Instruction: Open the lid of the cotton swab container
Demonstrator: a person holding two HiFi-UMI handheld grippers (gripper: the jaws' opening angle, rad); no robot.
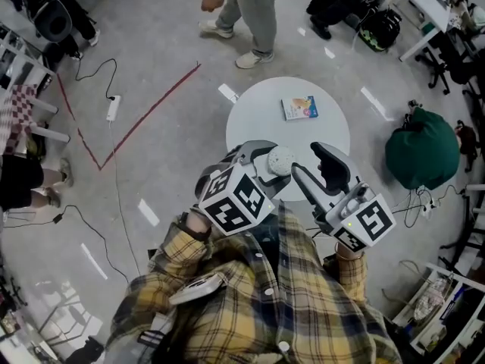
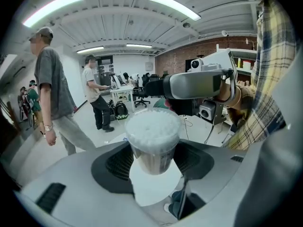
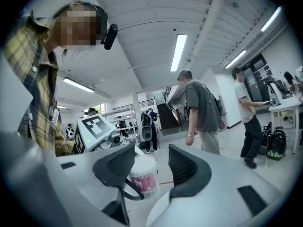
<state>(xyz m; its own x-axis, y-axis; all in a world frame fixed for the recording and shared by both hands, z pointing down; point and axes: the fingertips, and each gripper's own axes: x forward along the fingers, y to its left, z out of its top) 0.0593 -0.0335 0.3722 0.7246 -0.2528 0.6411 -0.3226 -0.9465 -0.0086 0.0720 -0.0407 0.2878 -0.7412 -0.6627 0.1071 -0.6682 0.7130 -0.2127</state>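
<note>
The cotton swab container (image 1: 281, 160) is a small clear tub packed with white swab heads. It is held in the air above the near edge of the round white table (image 1: 265, 112). My left gripper (image 1: 267, 164) is shut on the container (image 2: 152, 141), gripping its lower body between both pads. Whether a clear lid sits on top I cannot tell. My right gripper (image 1: 317, 170) stands just right of the tub, open with nothing between its fingers. In the right gripper view the container (image 3: 142, 176) shows beyond the left finger (image 3: 116, 164), with a pink label.
A small blue and white packet (image 1: 299, 108) lies on the table's far side. A green beanbag (image 1: 420, 152) sits on the floor to the right. A person (image 1: 246, 14) stands beyond the table. Red tape (image 1: 144, 116) and cables cross the floor at left.
</note>
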